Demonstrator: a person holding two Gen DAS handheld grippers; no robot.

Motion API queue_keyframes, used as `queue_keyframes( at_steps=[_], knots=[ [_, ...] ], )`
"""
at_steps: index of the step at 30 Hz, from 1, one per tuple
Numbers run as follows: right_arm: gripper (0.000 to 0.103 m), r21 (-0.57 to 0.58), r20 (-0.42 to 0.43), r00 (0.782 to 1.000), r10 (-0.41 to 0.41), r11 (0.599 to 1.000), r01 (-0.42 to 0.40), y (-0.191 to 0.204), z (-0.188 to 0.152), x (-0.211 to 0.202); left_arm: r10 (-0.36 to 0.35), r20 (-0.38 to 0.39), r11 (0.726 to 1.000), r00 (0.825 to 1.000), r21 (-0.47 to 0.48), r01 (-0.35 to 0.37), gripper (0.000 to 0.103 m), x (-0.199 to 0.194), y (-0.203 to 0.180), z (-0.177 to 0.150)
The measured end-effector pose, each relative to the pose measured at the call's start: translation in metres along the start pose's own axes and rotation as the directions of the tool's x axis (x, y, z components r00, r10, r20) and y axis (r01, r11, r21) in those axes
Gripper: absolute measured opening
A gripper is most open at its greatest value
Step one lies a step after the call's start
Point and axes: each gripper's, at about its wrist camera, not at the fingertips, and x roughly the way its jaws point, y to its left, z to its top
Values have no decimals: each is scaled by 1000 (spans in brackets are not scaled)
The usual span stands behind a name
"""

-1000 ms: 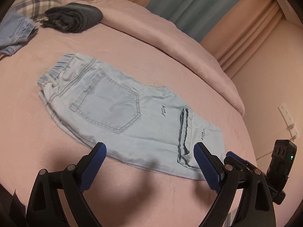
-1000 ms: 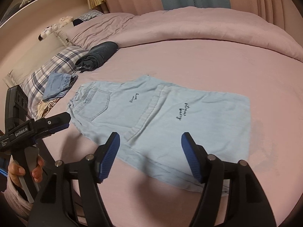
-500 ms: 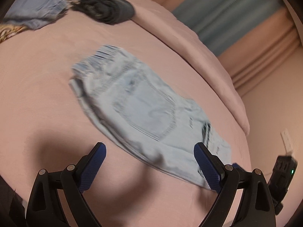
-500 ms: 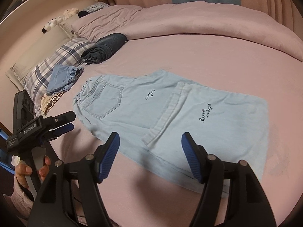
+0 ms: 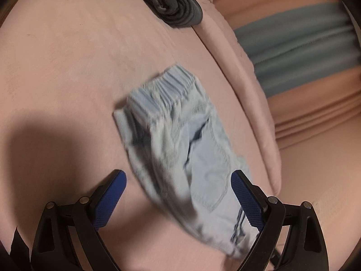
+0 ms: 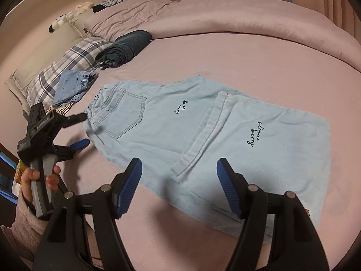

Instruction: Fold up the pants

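Observation:
Light blue denim pants (image 6: 203, 135) lie flat on the pink bed, legs folded over each other, waistband to the left, hems to the right. In the left wrist view the pants (image 5: 180, 149) look blurred, with the elastic waistband farthest from me. My left gripper (image 5: 178, 194) is open and empty, low over the waistband end; it also shows in the right wrist view (image 6: 81, 131) beside the waistband. My right gripper (image 6: 179, 180) is open and empty, above the near edge of the pants by the folded leg hem.
A folded dark garment (image 6: 126, 47) and a folded blue garment (image 6: 72, 85) lie near a plaid pillow (image 6: 67, 63) at the head of the pink bed (image 6: 248, 52). A bunched pink duvet (image 6: 203, 13) runs along the far side. Curtains hang behind.
My left gripper has swung left to the waistband end and dropped closer to the pants. My right gripper has moved a little closer to the pants. The pants lie as before.

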Motion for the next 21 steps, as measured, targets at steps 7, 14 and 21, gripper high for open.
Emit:
queue_keyframes(
  at_steps=[7, 14, 21],
  knots=[
    [69, 20, 5, 1000, 17, 1000, -17, -3, -2, 3, 35, -25, 996, 999, -79, -37, 31, 15, 7, 16],
    [69, 46, 8, 1000, 10, 999, -10, -12, -12, -2, 84, 29, 996, 996, 30, -85, 20, 2, -20, 6],
    [69, 173, 46, 997, 67, 982, -74, -39, -13, -11, 104, 157, 870, 982, 464, -166, 20, -12, -123, -34]
  ],
)
